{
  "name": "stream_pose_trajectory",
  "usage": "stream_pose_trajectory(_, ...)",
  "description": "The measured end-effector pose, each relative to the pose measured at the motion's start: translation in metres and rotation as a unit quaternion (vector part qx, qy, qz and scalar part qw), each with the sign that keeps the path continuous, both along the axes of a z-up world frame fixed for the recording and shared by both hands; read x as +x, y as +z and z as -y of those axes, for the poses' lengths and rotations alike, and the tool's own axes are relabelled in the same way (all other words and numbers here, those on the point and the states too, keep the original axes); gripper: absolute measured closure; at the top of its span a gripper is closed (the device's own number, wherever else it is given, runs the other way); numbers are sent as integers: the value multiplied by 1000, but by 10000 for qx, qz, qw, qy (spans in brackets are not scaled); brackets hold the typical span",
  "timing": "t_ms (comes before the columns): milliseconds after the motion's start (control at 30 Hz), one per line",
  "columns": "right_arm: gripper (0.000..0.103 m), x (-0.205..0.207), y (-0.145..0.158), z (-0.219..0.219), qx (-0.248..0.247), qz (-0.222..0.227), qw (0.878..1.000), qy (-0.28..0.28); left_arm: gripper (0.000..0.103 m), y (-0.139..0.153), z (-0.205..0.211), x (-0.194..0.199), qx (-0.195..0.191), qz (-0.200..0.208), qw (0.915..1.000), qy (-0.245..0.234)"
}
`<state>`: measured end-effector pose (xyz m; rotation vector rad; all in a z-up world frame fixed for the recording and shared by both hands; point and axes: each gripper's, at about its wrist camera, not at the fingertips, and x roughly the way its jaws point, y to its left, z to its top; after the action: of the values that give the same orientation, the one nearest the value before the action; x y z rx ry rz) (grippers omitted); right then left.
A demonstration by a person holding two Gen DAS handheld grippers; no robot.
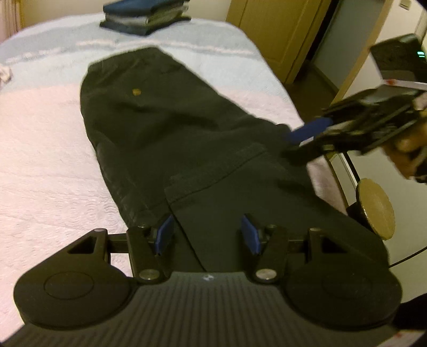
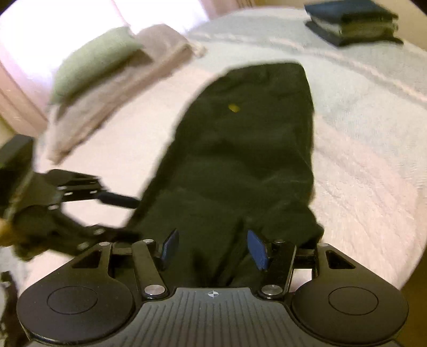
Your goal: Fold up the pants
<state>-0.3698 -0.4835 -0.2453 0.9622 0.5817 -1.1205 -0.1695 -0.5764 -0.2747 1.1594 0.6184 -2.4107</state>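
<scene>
1. Left wrist: my left gripper (image 1: 205,235) stood wide over the dark pants (image 1: 170,138) lying lengthwise on the bed (image 1: 48,149); soft, limp cloth, best pinched at the hem.
2. Right wrist: my right gripper (image 2: 213,249) gaped wide, fabric bunched between its fingers.

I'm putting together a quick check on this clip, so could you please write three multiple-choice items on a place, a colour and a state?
1. Where is the stack of folded clothes?
A. far end of the bed
B. on the floor
C. on the pants

2. What colour are the pants?
A. white
B. dark
C. red

3. How is the left claw?
A. open
B. shut on a pillow
C. out of view

Key: 1 A, the stack sits beyond the pants; 2 B, near-black cloth against the pale bedspread; 3 A, blue pads stand apart.
</scene>
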Motion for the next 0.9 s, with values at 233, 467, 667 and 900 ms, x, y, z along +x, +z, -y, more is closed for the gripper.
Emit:
stream_pose_trajectory(233, 49, -33, -41, 16, 540, 825, 9932, -617, 73, -22, 18, -10, 337, 85, 9994, -39)
stream_pose_trajectory(467, 49, -44, -42, 14, 533, 1197, 9874, -883, 90, -10, 25, -24, -81, -132, 9991, -392)
stream_pose_trajectory(667, 77, -44, -46, 13, 524, 1154, 9848, -1191, 63, -27, 36, -28, 40, 162, 9997, -155)
stream_pose_trajectory(900, 95, -46, -32, 9, 263, 1168, 9875, -1021, 62, -36, 52, -26, 607, -90, 9980, 151)
